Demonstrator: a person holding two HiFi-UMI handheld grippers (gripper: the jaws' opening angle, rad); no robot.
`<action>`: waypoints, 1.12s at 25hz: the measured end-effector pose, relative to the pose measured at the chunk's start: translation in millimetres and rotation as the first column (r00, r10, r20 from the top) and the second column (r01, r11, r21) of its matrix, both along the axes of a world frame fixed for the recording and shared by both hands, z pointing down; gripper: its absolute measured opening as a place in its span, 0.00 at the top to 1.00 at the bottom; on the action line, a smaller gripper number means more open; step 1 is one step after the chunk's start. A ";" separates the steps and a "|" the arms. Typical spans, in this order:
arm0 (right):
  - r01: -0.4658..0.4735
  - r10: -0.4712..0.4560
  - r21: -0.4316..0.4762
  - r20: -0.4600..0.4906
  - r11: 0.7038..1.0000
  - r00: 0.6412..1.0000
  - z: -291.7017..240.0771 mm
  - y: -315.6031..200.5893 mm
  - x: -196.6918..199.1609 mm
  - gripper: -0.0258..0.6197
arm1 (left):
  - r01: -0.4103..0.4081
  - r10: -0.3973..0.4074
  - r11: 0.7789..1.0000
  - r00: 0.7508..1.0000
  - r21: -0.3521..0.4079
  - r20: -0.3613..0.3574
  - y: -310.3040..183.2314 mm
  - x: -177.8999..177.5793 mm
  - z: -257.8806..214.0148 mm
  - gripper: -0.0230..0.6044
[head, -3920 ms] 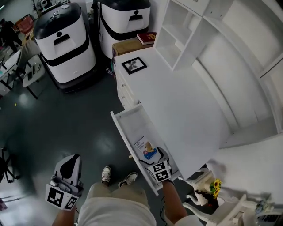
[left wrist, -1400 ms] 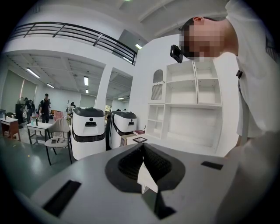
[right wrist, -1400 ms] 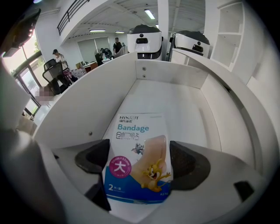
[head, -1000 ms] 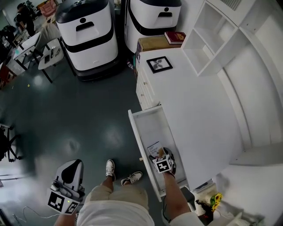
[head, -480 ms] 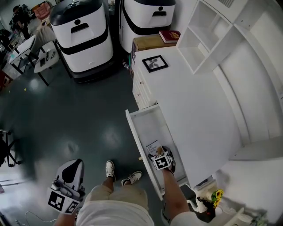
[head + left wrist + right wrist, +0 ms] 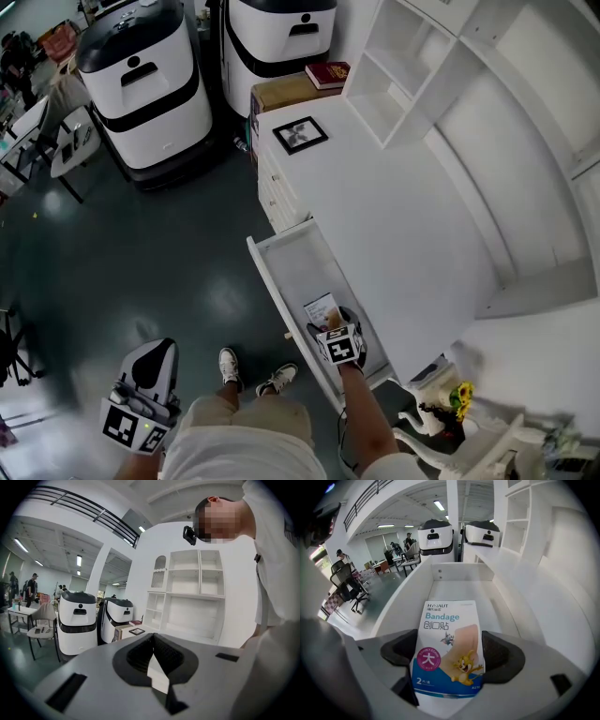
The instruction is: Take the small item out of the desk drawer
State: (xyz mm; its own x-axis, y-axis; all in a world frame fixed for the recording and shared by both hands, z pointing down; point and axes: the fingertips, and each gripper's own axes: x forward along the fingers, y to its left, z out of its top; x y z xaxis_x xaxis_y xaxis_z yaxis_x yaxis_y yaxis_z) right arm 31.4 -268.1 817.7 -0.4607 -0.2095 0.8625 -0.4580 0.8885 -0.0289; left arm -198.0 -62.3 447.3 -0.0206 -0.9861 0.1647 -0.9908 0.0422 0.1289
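The small item is a white and blue bandage box (image 6: 450, 646) that lies on the floor of the open white desk drawer (image 6: 272, 281). In the head view only its far end (image 6: 320, 307) shows past my right gripper (image 6: 330, 324), which reaches into the drawer's near half. The right gripper view has my right gripper (image 6: 451, 654) with one dark pad against each long side of the box. My left gripper (image 6: 150, 354) hangs low at the left beside the person's leg, over the floor. Its jaws meet in the left gripper view (image 6: 153, 644), with nothing between them.
The drawer juts from a long white desk (image 6: 375, 206) with a framed picture (image 6: 300, 134) and white shelving (image 6: 412, 66) along its back. Two white and black machines (image 6: 141, 84) stand on the dark floor beyond. A flower ornament (image 6: 450, 398) sits near the desk's near end.
Since the oldest frame my right gripper has gone deeper into the drawer and now straddles the box. Over the last second it stays there; only the head camera shifts. The left gripper holds still.
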 end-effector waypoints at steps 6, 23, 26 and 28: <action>-0.118 0.110 0.050 0.128 0.992 0.986 -64.8 0.0 11.4 0.27 | -0.129 0.131 0.990 0.991 0.058 -0.032 -33.9 14.5 -5.0 0.94; -0.571 0.463 0.065 0.514 0.819 0.722 -236.5 24.7 99.5 0.27 | -0.469 0.480 0.854 0.877 0.225 0.007 -134.9 85.9 -51.4 0.94; -0.636 0.490 0.073 0.573 0.768 0.657 -264.1 22.3 125.6 0.27 | -0.495 0.504 0.833 0.863 0.248 0.030 -145.6 97.0 -63.9 0.94; -0.667 0.494 0.080 0.607 0.740 0.622 -281.8 22.2 140.1 0.27 | -0.506 0.513 0.823 0.857 0.260 0.043 -149.8 103.0 -71.3 0.94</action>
State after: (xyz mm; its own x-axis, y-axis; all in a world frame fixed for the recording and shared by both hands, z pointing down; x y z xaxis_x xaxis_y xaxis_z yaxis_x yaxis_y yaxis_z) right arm 171.5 -246.0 536.0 -0.5002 -0.7756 0.3850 -0.8659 0.4445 -0.2296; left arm -95.0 -212.1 376.0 0.4971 -0.8620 -0.0989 -0.8579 -0.5054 0.0926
